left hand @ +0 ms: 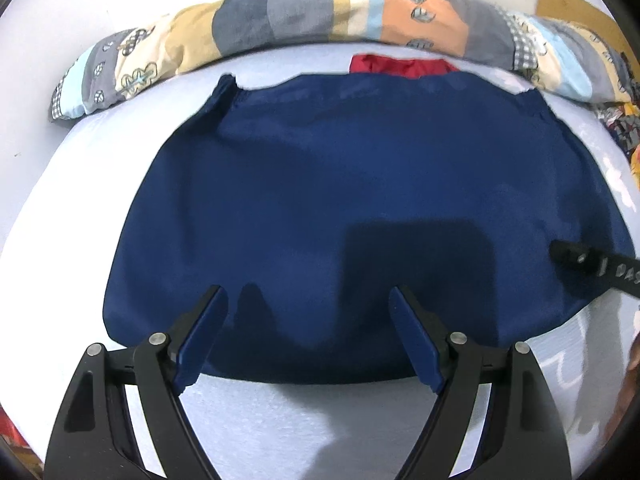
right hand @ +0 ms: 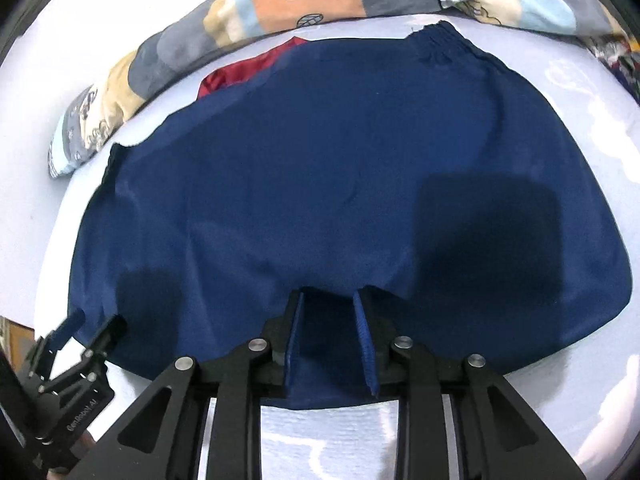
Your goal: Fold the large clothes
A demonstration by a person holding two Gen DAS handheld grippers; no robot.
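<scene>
A large navy blue garment (left hand: 360, 184) lies spread flat on the pale bed sheet, its gathered elastic edge at the far side (right hand: 444, 42). My left gripper (left hand: 308, 300) is open, its fingers wide apart just above the garment's near edge, holding nothing. My right gripper (right hand: 330, 296) is open with a narrower gap, its fingers over the near hem of the garment (right hand: 320, 184). The right gripper also shows at the right edge of the left wrist view (left hand: 560, 254), and the left gripper at the lower left of the right wrist view (right hand: 96, 324).
A patchwork quilt (left hand: 320, 16) is rolled along the far side of the bed. A red cloth (left hand: 400, 66) peeks out between quilt and garment; it also shows in the right wrist view (right hand: 240, 72). The pale sheet (left hand: 300, 420) extends toward me.
</scene>
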